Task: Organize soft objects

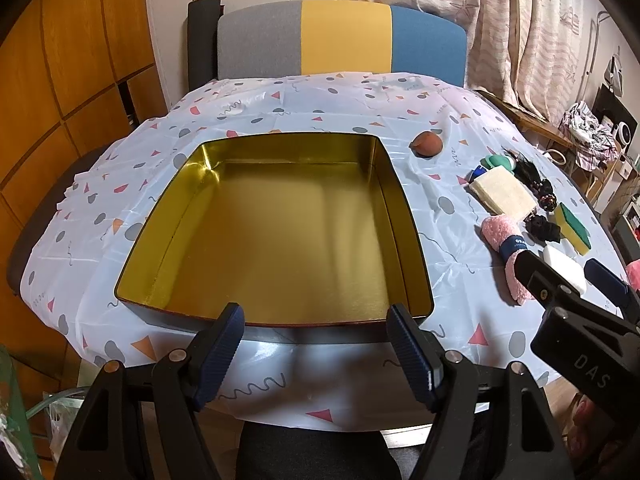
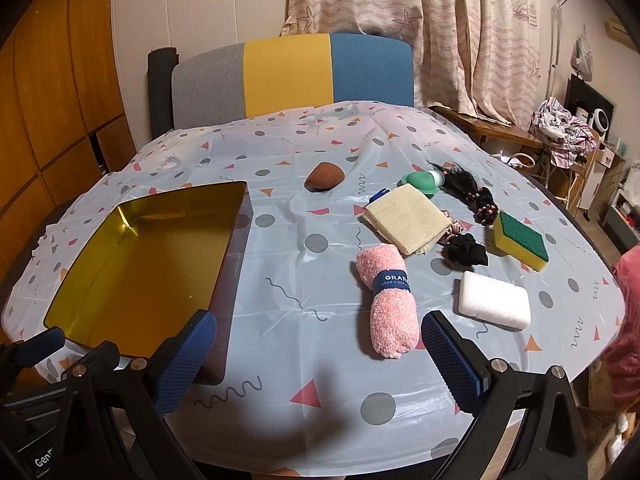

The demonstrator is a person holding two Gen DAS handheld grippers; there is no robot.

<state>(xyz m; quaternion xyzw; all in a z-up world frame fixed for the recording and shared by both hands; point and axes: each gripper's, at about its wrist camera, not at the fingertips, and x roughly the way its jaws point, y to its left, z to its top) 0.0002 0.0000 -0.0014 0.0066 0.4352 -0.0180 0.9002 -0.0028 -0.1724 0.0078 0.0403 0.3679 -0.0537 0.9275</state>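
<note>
Left gripper [image 1: 316,350]: black plastic frame with triangular cut-outs, two fingers faced with ribbed dark blue pads, round silver screws at the pivots.

Right gripper [image 2: 318,354]: same black frame and silver screws, blue pads with a fine dimpled grid, thin white edge behind one pad. White lettering "DAS" on its side in the left wrist view.
</note>
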